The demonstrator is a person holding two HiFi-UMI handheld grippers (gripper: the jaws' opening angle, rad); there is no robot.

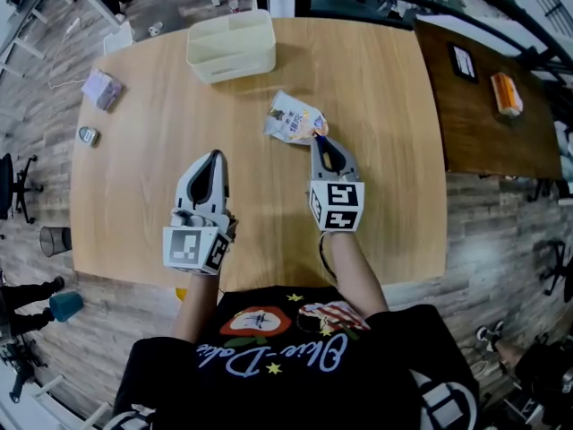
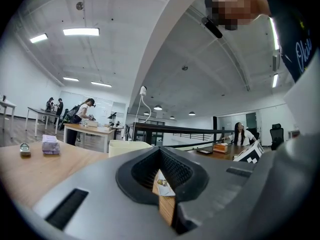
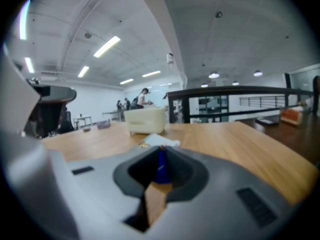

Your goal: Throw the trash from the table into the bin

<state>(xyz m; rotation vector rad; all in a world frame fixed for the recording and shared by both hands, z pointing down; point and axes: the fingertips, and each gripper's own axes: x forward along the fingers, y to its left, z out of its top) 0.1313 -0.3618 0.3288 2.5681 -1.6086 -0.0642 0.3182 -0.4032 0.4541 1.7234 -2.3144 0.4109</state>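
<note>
Wrapper (image 1: 294, 120) print too small to read; small obj (image 1: 88, 135) far left unidentifiable.

Black cursive-printed T-shirt (image 1: 295, 385) — grey left claw (image 1: 213, 154), grey right claw (image 1: 320, 140).

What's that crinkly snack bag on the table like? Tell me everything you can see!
The snack bag is a flattened, crinkled packet, whitish with blue and orange print, plastic or foil by its look. It lies on the wooden table, between the cream bin and the person, apart from the bin. The right gripper has its jaws shut on the corner nearest the person, where a blue edge shows between them.
</note>
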